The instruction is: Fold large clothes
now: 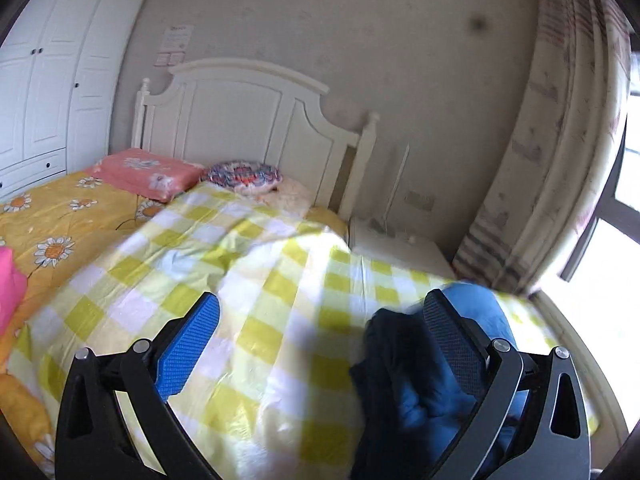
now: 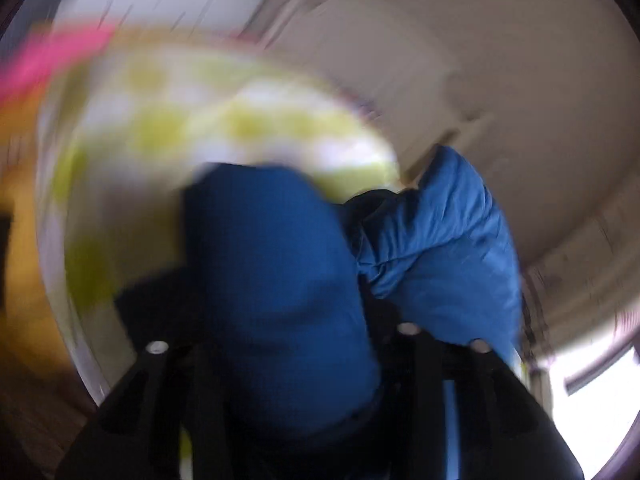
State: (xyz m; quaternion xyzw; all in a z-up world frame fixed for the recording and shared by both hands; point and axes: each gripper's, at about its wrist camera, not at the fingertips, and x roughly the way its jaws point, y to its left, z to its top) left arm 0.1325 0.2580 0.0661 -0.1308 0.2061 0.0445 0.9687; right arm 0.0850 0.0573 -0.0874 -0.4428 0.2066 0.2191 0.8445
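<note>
A puffy blue jacket [image 1: 416,384] with a dark lining lies bunched on the yellow-checked sheet [image 1: 256,280], at the lower right of the left wrist view. My left gripper [image 1: 320,340] is open above the sheet, its right finger [image 1: 452,344] against the jacket and its left finger [image 1: 188,348] over bare sheet. In the blurred right wrist view the blue jacket [image 2: 436,236] fills the middle. My right gripper [image 2: 320,304] is shut on the bunched jacket fabric and its fingertips are hidden by it.
A white headboard [image 1: 248,120] and pillows [image 1: 148,172] stand at the far end of the bed. A white wardrobe [image 1: 52,80] is at the left, a white nightstand [image 1: 396,244] and curtains [image 1: 560,152] at the right. A pink item [image 1: 10,288] lies at the left edge.
</note>
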